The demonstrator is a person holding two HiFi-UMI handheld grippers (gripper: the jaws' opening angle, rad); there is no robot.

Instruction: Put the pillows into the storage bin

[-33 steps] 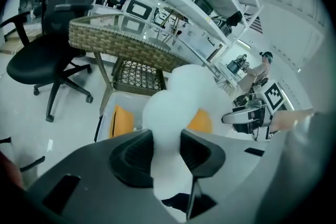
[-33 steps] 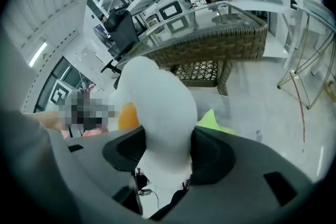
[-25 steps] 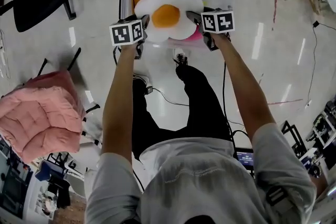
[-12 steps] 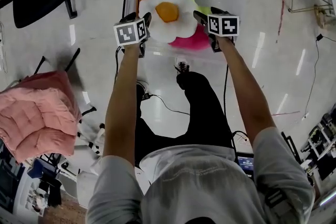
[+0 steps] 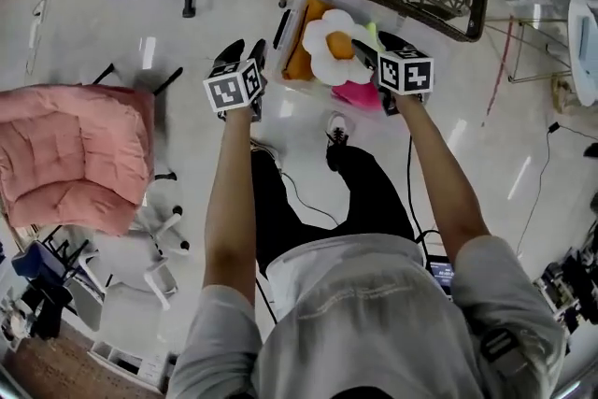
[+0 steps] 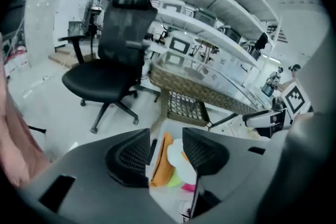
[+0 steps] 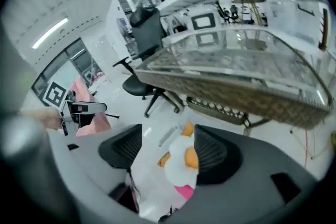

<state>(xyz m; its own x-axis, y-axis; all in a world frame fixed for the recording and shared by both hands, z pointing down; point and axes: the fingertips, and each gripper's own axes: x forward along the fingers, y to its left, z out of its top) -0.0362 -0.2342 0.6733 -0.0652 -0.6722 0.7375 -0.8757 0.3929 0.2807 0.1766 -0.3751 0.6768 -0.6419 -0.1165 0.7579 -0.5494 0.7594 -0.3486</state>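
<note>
Left tongs (image 5: 241, 56) half open, right tongs (image 5: 378, 51) wide. Both are empty, and the jaws have just been closing a little. Both are held over the storage bin (image 5: 288, 78) on the floor. The white flower pillow (image 5: 329, 47) sits in the bin on the orange pillow (image 5: 304, 56) and pink pillow (image 5: 357, 94). The pink quilted pillow (image 5: 79, 154) is well apart at left.

Soft cloth flower pillow (image 5: 329, 51), clear plastic storage bin (image 5: 288, 61), shiny floor (image 5: 112, 23), puffy cloth cushion (image 5: 75, 154), my right claw (image 7: 167, 149) of dull black plastic
</note>
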